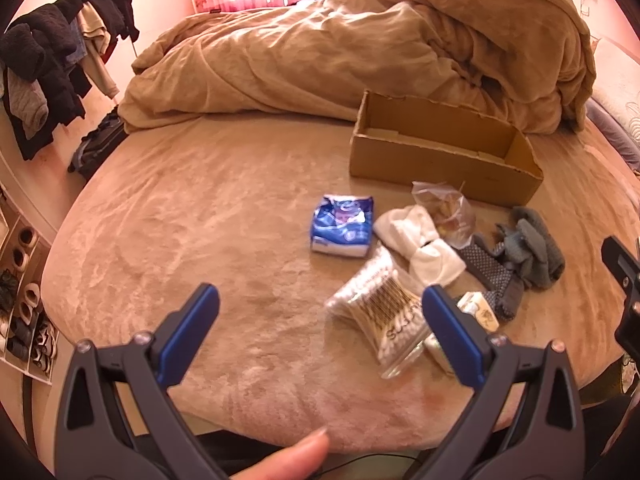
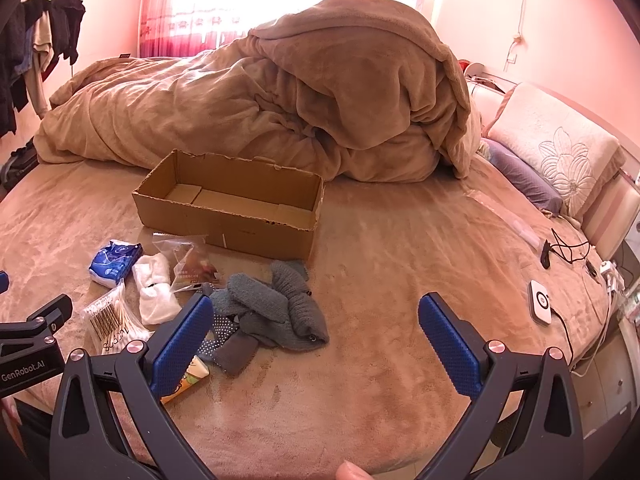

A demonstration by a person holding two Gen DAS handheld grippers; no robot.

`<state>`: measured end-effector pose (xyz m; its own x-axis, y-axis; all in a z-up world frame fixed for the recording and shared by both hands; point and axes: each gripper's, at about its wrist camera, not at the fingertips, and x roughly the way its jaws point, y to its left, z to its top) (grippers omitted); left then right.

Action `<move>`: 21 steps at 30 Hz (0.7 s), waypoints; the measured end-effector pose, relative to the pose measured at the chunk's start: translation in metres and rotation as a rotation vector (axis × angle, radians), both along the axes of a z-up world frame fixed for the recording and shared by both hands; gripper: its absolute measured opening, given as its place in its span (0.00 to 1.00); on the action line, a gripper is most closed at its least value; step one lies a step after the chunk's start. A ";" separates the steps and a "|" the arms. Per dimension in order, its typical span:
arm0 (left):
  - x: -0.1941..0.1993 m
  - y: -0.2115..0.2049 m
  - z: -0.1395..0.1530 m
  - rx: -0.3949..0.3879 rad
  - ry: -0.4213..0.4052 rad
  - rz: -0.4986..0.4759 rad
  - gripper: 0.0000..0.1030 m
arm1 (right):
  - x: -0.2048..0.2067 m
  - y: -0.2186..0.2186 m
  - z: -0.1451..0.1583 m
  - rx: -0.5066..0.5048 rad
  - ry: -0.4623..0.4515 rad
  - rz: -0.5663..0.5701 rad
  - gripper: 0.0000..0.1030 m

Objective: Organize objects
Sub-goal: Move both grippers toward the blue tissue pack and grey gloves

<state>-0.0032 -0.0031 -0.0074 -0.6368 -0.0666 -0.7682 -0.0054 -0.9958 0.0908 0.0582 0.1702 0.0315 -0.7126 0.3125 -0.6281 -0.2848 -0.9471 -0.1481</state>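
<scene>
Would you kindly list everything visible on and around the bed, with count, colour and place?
cardboard box: one, brown, open, mid-bed
tissue pack: one, blue, left of pile
white cloth: one, white, beside tissue pack
snack bag: one, clear, before box
cotton swabs: one clear bag, near edge
grey socks: bundle, grey, right of pile
tube: one, green-yellow, near edge
blanket: one, tan, heaped behind box
pillow: one, cream, headboard
left gripper: open
right gripper: open
</scene>
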 end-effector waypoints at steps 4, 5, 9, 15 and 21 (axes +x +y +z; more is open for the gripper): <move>-0.001 -0.003 -0.002 0.005 -0.013 0.014 0.99 | 0.000 0.000 0.000 0.001 0.001 -0.001 1.00; -0.001 -0.004 -0.003 0.003 -0.018 0.018 0.99 | 0.000 0.000 0.000 0.000 0.001 0.000 1.00; -0.001 -0.007 -0.007 0.008 -0.033 0.038 0.99 | -0.001 -0.001 -0.001 -0.002 0.004 0.002 1.00; -0.001 -0.005 -0.008 0.016 -0.029 0.031 0.99 | -0.001 0.000 -0.001 -0.004 0.004 -0.002 1.00; -0.008 -0.009 -0.012 0.002 -0.033 0.030 0.99 | -0.003 0.006 -0.005 -0.017 -0.005 0.000 1.00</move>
<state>-0.0112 -0.0118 -0.0198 -0.6086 -0.0839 -0.7890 0.0216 -0.9958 0.0891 0.0551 0.1762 0.0269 -0.7097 0.3013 -0.6368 -0.2837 -0.9496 -0.1331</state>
